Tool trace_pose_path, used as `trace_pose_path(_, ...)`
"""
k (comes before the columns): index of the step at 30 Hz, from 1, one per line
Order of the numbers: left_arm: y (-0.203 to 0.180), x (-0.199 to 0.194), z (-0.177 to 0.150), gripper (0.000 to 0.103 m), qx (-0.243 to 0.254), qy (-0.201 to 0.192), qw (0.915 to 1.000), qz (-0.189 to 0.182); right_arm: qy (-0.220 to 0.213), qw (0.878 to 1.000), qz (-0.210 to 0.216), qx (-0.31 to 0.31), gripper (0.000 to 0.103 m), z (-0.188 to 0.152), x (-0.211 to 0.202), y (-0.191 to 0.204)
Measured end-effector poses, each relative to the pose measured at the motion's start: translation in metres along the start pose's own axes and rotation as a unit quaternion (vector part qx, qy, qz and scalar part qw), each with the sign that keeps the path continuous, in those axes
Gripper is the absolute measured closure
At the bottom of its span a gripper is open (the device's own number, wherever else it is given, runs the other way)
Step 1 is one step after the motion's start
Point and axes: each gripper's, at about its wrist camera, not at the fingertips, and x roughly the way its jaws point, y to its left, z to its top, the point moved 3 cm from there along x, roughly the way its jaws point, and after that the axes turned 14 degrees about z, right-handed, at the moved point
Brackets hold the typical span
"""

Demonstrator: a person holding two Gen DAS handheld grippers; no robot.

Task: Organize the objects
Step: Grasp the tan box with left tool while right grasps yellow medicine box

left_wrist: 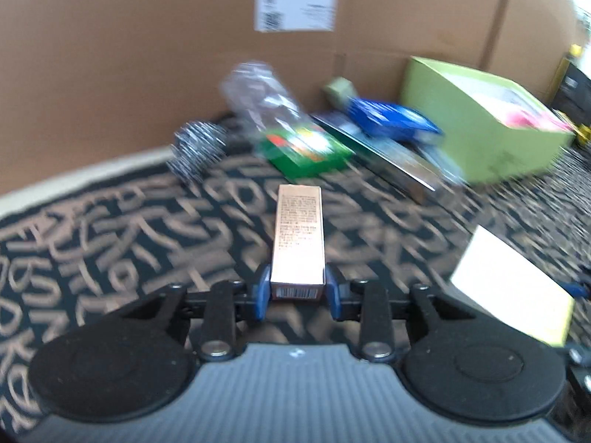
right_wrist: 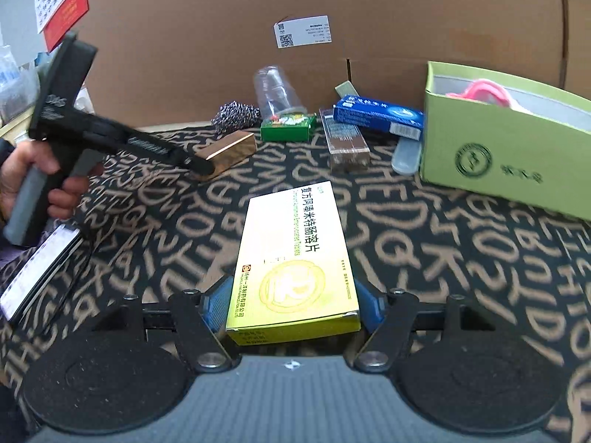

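left gripper (left_wrist: 297,291) clamped narrow on near end of copper box (left_wrist: 298,236), blue pads pressing both long sides; long axis along the fingers, far end toward 12 o'clock, held just above patterned mat (left_wrist: 110,258), probably for carrying. right gripper (right_wrist: 293,313) clamped wider on yellow medicine box (right_wrist: 293,262), flat face up, long axis also toward 12, slightly tipped to 1. end grips likely chosen so boxes can slide nose-first into green box (right_wrist: 498,155), open at 2 o'clock, pink item already inside. unsorted at 12 by cardboard wall (right_wrist: 221,37): blue carton (right_wrist: 376,114), green packet (right_wrist: 286,127), clear cup (right_wrist: 275,90), steel scrubber (right_wrist: 236,112).
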Motion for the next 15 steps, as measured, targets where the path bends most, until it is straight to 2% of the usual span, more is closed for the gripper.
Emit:
trace_pose_path(1, -0.003, -0.003, -0.003, 0.071, 0.010, 0.003, 0.9999, -0.003, 0.000, 1.000, -0.001, -0.001, 0.031, -0.002, -0.003, 0.000)
trace_pose_path(2, -0.006, -0.007, -0.004, 0.060, 0.016, 0.001, 0.9999, 0.002, -0.001, 1.000, -0.005, -0.003, 0.031, -0.003, -0.004, 0.001)
trace_pose_path(3, -0.009, -0.012, -0.006, 0.043, 0.017, -0.004, 0.9998, 0.009, -0.002, 1.000, -0.013, -0.004, 0.030, -0.002, -0.003, 0.001)
trace_pose_path(5, -0.012, -0.013, -0.002, 0.038, 0.016, -0.018, 0.9993, 0.030, -0.004, 1.000, -0.027, -0.005, 0.027, 0.000, -0.001, 0.002)
trace_pose_path(6, -0.015, -0.012, 0.001, 0.038, 0.018, -0.021, 0.9990, 0.035, -0.004, 0.999, -0.034, -0.006, 0.024, 0.002, 0.001, 0.003)
trace_pose_path(11, -0.029, 0.001, 0.011, 0.039, 0.038, -0.013, 0.9986, 0.034, -0.008, 0.999, -0.033, -0.007, 0.024, 0.003, 0.004, 0.004)
trace_pose_path(12, -0.032, 0.004, 0.012, 0.052, 0.043, -0.008, 0.9985, 0.034, -0.007, 0.999, -0.033, -0.007, 0.024, 0.002, 0.005, 0.004)
trace_pose_path(13, -0.035, 0.008, 0.011, 0.058, 0.044, 0.001, 0.9986, 0.030, -0.006, 0.999, -0.034, -0.006, 0.024, 0.002, 0.005, 0.004)
trace_pose_path(15, -0.037, 0.013, 0.010, 0.061, 0.041, 0.012, 0.9988, 0.025, -0.005, 0.999, -0.034, -0.004, 0.024, 0.002, 0.007, 0.003)
